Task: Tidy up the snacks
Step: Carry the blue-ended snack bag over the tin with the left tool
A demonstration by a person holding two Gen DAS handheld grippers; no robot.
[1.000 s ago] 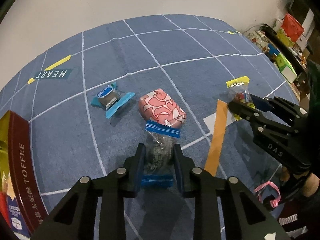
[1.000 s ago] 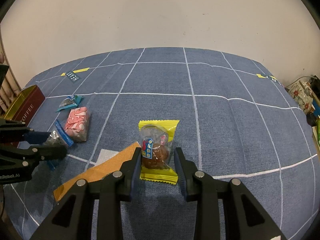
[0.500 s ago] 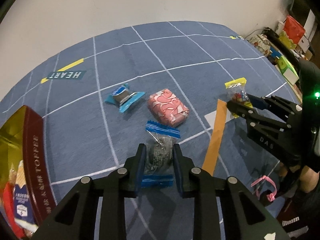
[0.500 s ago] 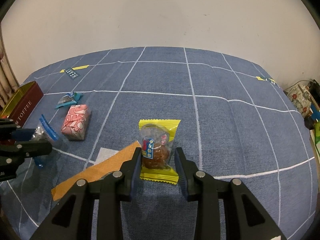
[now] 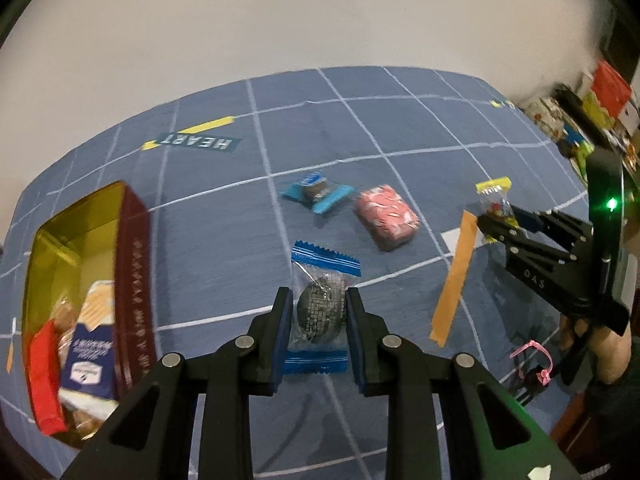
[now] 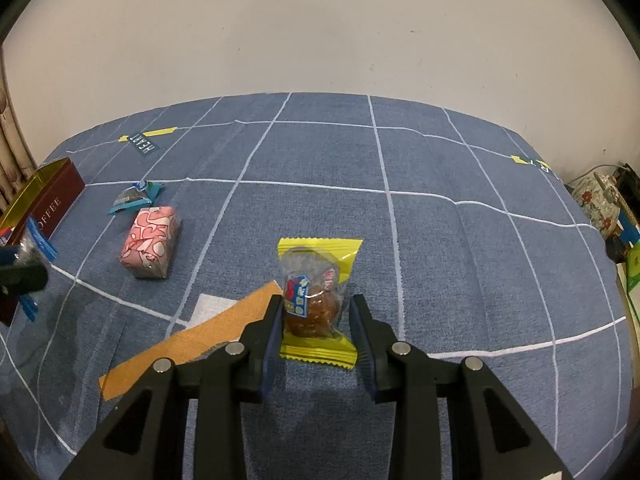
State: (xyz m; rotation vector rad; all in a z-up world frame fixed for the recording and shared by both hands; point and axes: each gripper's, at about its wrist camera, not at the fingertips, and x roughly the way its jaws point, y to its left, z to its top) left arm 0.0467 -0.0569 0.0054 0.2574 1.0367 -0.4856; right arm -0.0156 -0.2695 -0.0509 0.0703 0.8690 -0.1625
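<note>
Packet (image 5: 319, 312) lengthwise between fingers (image 5: 280, 332).

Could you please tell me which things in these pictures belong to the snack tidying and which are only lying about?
Part of the job:
- blue-ended snack, gripped in the left tool
- yellow-ended snack, between the right tool's pads
- pink packet
- small blue sweet
- toffee tin, already holding snacks

Lying about:
- orange tape strip
- pink tie
- boxes by the wall

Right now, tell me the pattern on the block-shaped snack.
Pink with white swirls on the block-shaped snack, clearest in the right wrist view.
</note>
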